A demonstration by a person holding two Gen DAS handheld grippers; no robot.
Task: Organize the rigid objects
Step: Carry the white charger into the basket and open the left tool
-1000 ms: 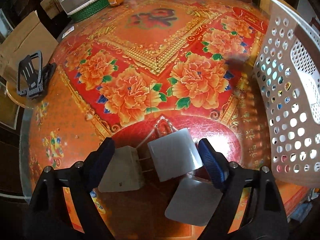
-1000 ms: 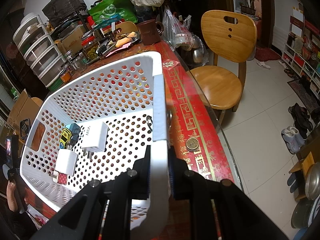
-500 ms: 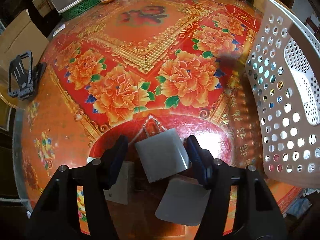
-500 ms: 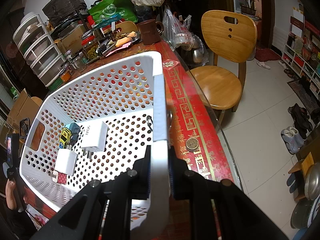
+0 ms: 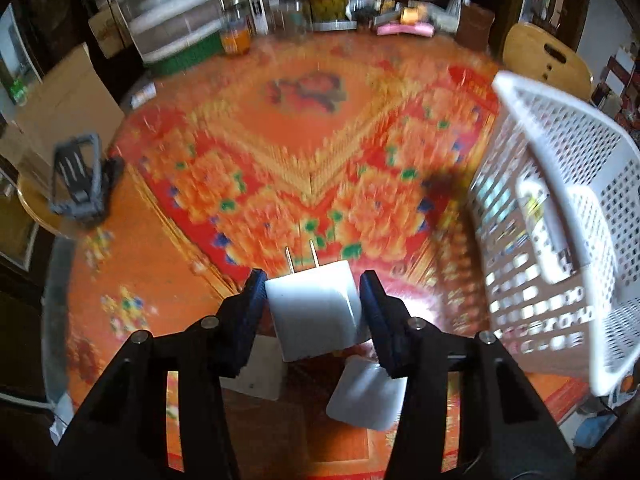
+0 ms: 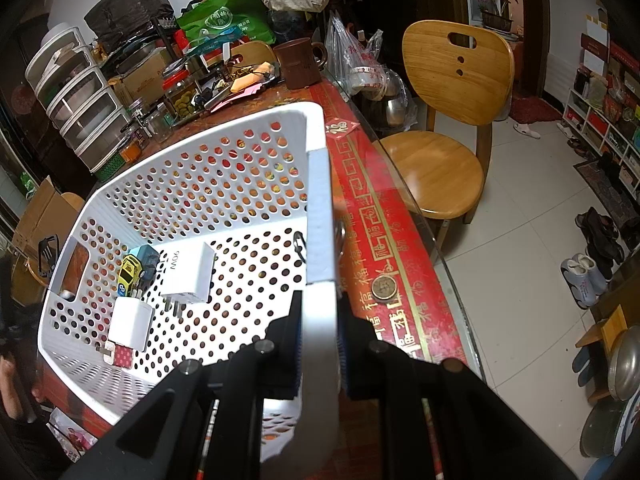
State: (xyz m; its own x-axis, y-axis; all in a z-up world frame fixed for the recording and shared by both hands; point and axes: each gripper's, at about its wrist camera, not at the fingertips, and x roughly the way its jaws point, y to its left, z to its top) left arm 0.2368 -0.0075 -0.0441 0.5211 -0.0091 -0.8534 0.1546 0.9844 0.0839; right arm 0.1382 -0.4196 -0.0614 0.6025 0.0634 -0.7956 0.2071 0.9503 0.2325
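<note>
My left gripper [image 5: 312, 292] is shut on a white plug charger [image 5: 316, 312], prongs pointing forward, and holds it above the red flowered table [image 5: 280, 168]. Another white charger [image 5: 260, 372] lies on the table below it, beside the held charger's reflection in the glass top. The white perforated basket [image 5: 560, 240] stands to the right. My right gripper [image 6: 320, 332] is shut on the basket's rim [image 6: 320, 216]. Inside the basket lie two white chargers [image 6: 190, 276], a yellow toy car [image 6: 129, 272] and a small red item [image 6: 122, 356].
A black phone stand [image 5: 78, 178] sits at the table's left edge. Jars, drawers and clutter [image 5: 248, 12] line the far edge. A coin [image 6: 384, 288] lies on the table beside the basket. A wooden chair [image 6: 448, 136] stands to the right.
My left gripper closed on the white charger and lifted it off the table, tilting up. My right gripper and the basket have not moved.
</note>
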